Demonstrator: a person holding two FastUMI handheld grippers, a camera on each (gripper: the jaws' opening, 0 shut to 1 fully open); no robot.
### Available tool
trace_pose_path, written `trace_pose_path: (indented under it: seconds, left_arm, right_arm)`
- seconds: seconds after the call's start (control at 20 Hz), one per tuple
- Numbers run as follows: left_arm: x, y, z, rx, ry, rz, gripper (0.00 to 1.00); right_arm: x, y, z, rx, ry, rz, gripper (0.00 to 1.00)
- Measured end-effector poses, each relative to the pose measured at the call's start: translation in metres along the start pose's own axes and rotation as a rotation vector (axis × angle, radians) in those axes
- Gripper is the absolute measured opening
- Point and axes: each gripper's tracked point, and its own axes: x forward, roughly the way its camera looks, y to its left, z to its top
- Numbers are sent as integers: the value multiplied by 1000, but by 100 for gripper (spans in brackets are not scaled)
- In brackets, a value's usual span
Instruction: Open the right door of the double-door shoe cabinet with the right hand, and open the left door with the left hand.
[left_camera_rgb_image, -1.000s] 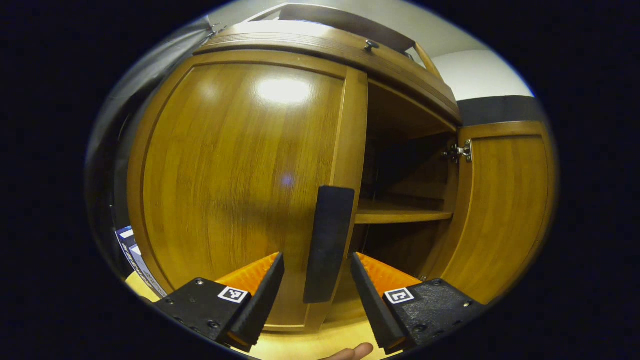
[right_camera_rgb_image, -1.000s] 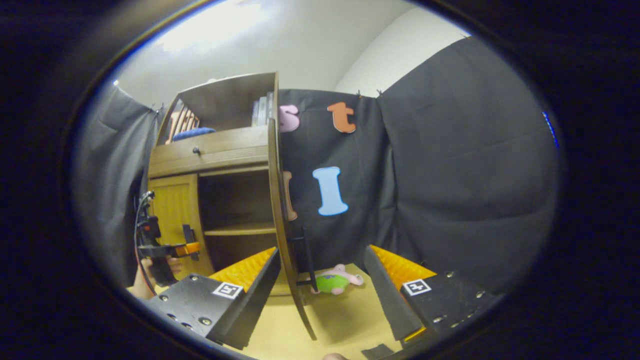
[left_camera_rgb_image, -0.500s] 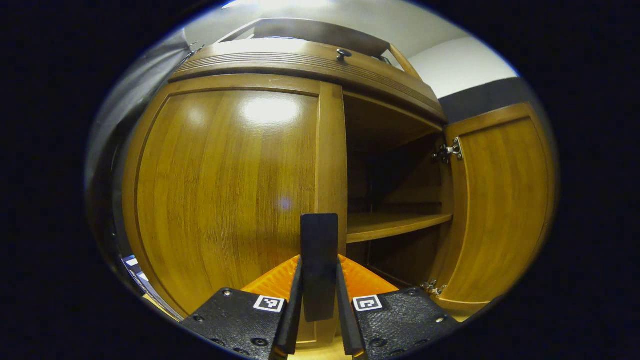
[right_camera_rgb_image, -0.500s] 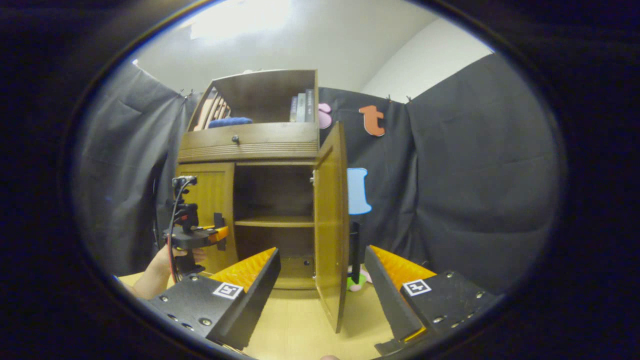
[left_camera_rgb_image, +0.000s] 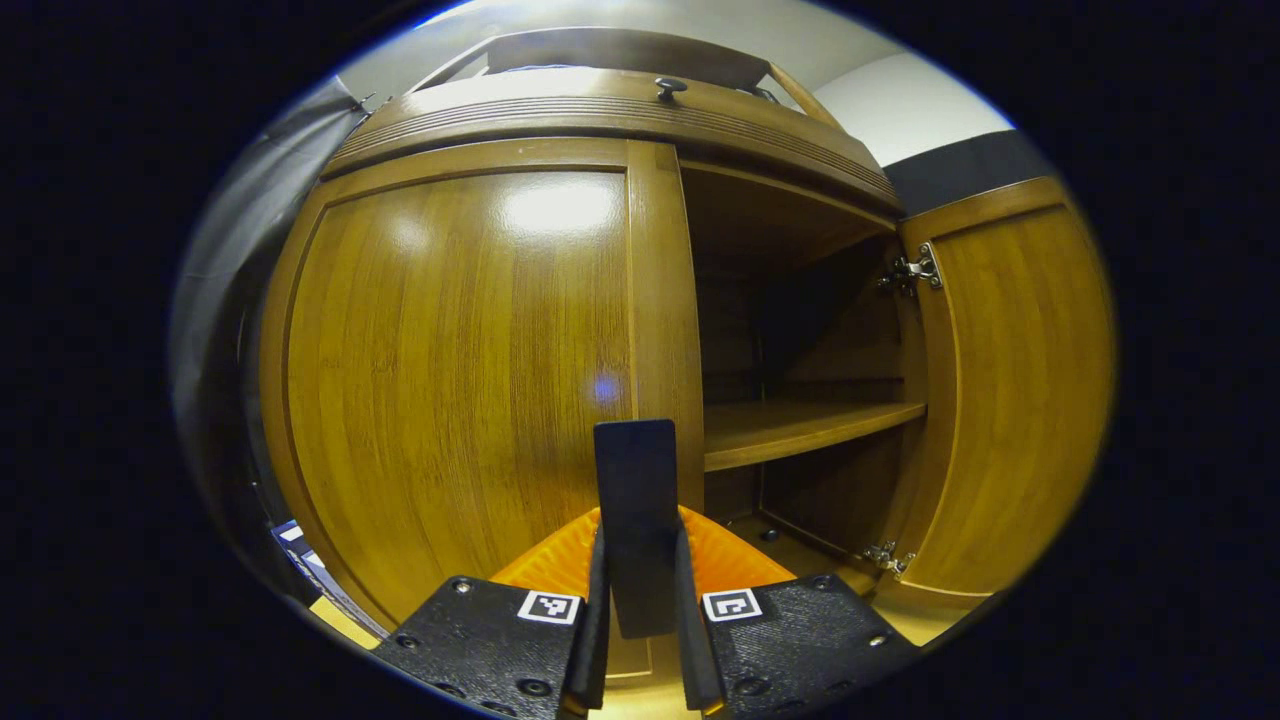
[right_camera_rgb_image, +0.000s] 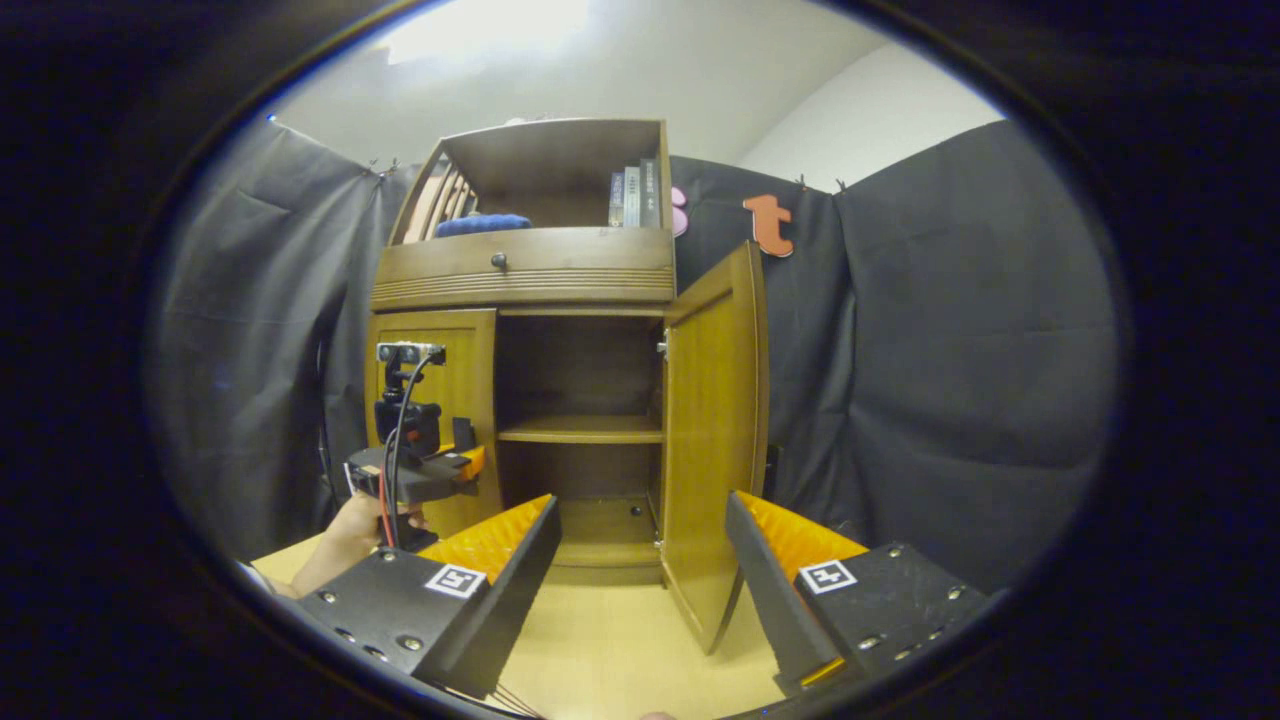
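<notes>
The shoe cabinet stands on the wooden counter against the booth's black cloth, around 12 o'clock in the right gripper view, with books and a blue item on its open top shelf. Its right door is swung wide, baring the inner shelf, so that half of the task looks done. The left door lies flush in its frame, hence that half remains. The left door's dark upright handle sits at 6 o'clock in the left gripper view, and the left gripper is pinched on it, both fingers pressed against its sides; a hand holds that gripper at 9 o'clock in the right gripper view. The right gripper hangs spread wide at 6 o'clock, clear of the door, gripping nothing
</notes>
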Motion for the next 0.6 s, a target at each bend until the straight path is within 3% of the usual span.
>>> trace_pose_path:
  seconds: [0.35, 0.6]
  left_arm:
    - [-63, 1, 4, -5, 60, -61, 29]
    - [-109, 12, 6, 12, 41, -82, 31]
  right_arm:
    - [-3, 6, 4, 3, -32, -3, 98]
    - [-7, -1, 2, -30, -66, -50, 98]
